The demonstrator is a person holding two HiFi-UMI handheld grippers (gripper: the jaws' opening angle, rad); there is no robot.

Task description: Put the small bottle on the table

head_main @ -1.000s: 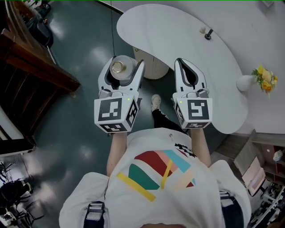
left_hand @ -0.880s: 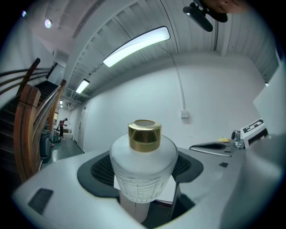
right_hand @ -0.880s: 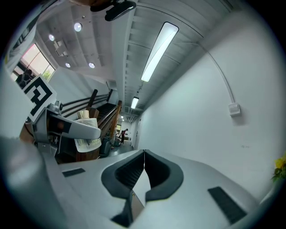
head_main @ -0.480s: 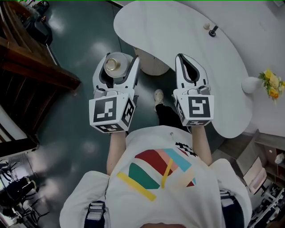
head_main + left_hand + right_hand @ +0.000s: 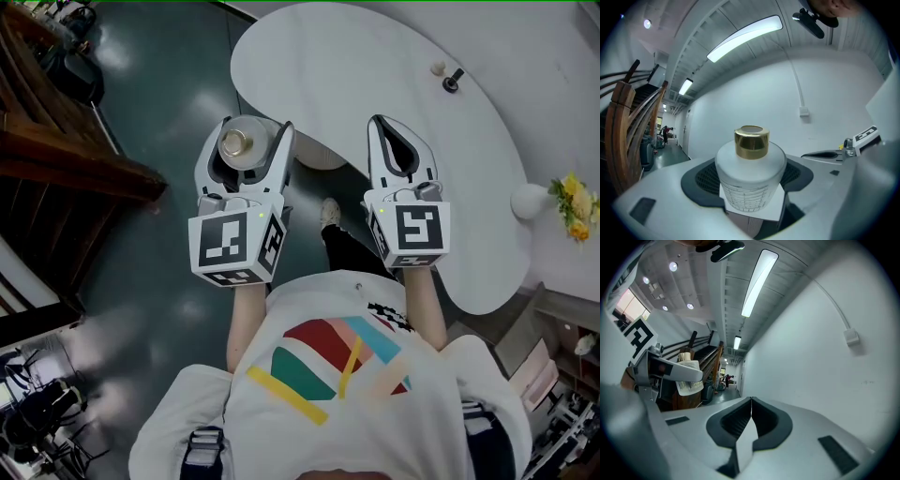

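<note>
The left gripper (image 5: pixel 255 126) has its jaws clamped on the small bottle (image 5: pixel 246 152), one jaw on each side of the white body. From the head view the bottle stands upright in the jaws. It is not on the table (image 5: pixel 375 56): it hangs over the dark floor (image 5: pixel 159 84), just beside the table's near curved edge.

The left gripper view gives what the head view cannot. It shows the gold cap (image 5: pixel 751 142) from the side, a printed grid pattern low on the frosted body, and the dark ribbed pads (image 5: pixel 705 178) pressing on the bottle. It does not show the table top.

The right gripper (image 5: pixel 380 124) is over the near edge of the table. Its own view shows the two jaws together along one thin line, with nothing between them. The same view shows the bottle from the side at far left.

Only the head view shows the table top. A small black thing (image 5: pixel 452 82) and a small pale thing (image 5: pixel 438 67) lie near its far edge, well apart from both grippers. A white vase (image 5: pixel 530 200) with yellow flowers (image 5: pixel 577 202) is at the table's right edge.
</note>
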